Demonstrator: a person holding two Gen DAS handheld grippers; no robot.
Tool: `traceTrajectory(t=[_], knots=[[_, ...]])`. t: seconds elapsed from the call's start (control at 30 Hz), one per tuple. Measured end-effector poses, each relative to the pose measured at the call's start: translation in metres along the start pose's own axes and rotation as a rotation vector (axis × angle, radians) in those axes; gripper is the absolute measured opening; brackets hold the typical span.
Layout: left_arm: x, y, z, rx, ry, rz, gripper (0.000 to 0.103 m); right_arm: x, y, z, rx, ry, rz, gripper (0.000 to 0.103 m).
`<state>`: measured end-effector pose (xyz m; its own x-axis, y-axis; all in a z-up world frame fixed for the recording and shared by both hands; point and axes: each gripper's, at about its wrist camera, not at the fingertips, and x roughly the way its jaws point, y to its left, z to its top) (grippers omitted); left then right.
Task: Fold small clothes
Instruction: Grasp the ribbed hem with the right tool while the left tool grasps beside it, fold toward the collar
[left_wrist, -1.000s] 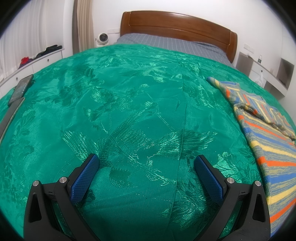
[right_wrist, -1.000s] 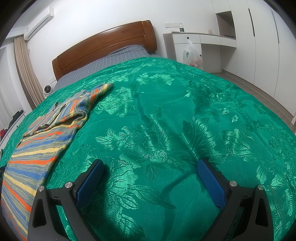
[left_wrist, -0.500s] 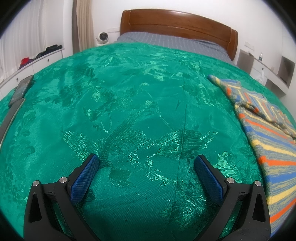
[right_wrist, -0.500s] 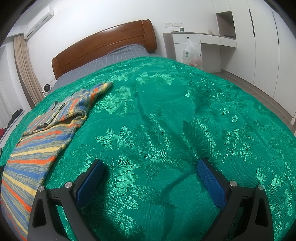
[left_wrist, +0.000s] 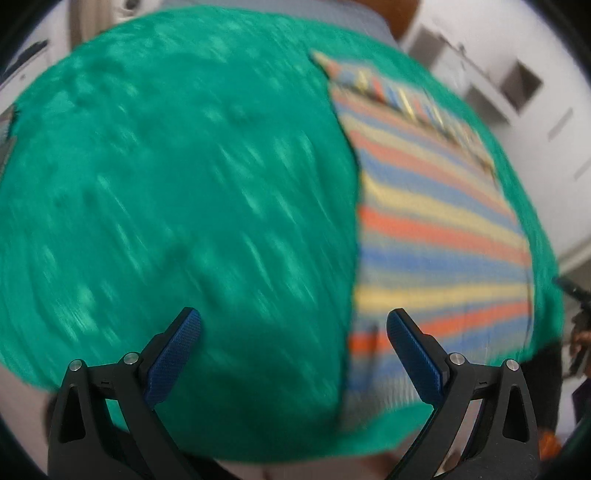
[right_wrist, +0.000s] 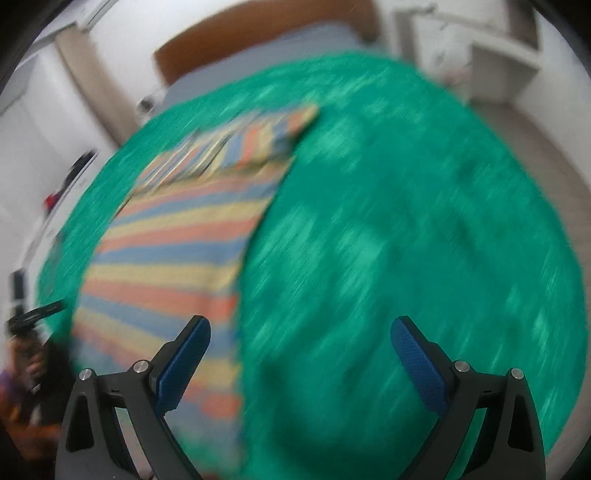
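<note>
A striped garment (left_wrist: 436, 221) in blue, orange and yellow lies flat on the green bedspread (left_wrist: 184, 184), folded lengthwise with a sleeve laid across its far end. It also shows in the right wrist view (right_wrist: 177, 251). My left gripper (left_wrist: 293, 341) is open and empty, raised above the bed, its right finger over the garment's near left part. My right gripper (right_wrist: 301, 350) is open and empty, raised, its left finger over the garment's near right edge. Both views are motion-blurred.
The wooden headboard (right_wrist: 258, 40) and grey pillow area are at the far end. White cabinets (right_wrist: 480, 55) stand to the right of the bed. The bed's near edge (left_wrist: 258, 454) is just below the left gripper. The other hand-held gripper shows at the left edge (right_wrist: 29, 321).
Both grippers have lifted and pulled back towards the foot of the bed, and swung towards the garment, which now sits nearer the middle of each view. Both stay open.
</note>
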<state>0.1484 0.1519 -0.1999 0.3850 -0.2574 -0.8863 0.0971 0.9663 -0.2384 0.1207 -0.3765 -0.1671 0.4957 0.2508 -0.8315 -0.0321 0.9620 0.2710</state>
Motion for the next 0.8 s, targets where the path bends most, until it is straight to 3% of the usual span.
traceTrajectory(t=[0.1, 0.13, 0.2, 0.27, 0.3, 0.33, 0.37, 0.43, 0.53, 0.67, 0.8], knots=[[0.011, -0.021, -0.017, 0.028, 0.061, -0.009, 0.082, 0.002, 0.01, -0.033, 0.043, 0.104, 0.057, 0.091], [0.015, -0.028, -0.021, 0.041, 0.078, 0.002, 0.081, 0.004, 0.012, -0.041, 0.063, 0.125, 0.08, 0.084], [0.017, -0.044, -0.029, 0.085, 0.084, 0.046, 0.077, 0.013, 0.018, -0.054, 0.097, 0.165, 0.128, 0.081], [0.021, -0.057, -0.034, 0.131, 0.107, 0.073, 0.064, 0.028, 0.023, -0.059, 0.1, 0.197, 0.141, 0.074], [0.022, -0.061, -0.037, 0.145, 0.116, 0.081, 0.049, 0.039, 0.027, -0.061, 0.093, 0.213, 0.137, 0.072], [0.025, -0.065, -0.04, 0.165, 0.128, 0.091, 0.015, 0.045, 0.03, -0.062, 0.084, 0.224, 0.135, 0.065], [0.026, -0.065, -0.039, 0.165, 0.148, 0.066, 0.006, 0.053, 0.034, -0.064, 0.07, 0.242, 0.133, 0.038], [0.022, -0.062, -0.037, 0.133, 0.155, 0.039, 0.004, 0.067, 0.037, -0.064, 0.053, 0.31, 0.102, 0.006], [0.002, -0.046, -0.026, 0.006, 0.15, -0.098, 0.004, 0.05, 0.043, -0.052, 0.01, 0.298, 0.112, 0.006], [-0.016, -0.034, 0.014, -0.1, 0.077, -0.24, 0.004, 0.016, 0.036, -0.02, 0.056, 0.18, 0.185, 0.006], [-0.01, -0.035, 0.089, -0.113, -0.045, -0.252, 0.004, 0.013, 0.032, 0.041, 0.052, -0.001, 0.175, 0.006]])
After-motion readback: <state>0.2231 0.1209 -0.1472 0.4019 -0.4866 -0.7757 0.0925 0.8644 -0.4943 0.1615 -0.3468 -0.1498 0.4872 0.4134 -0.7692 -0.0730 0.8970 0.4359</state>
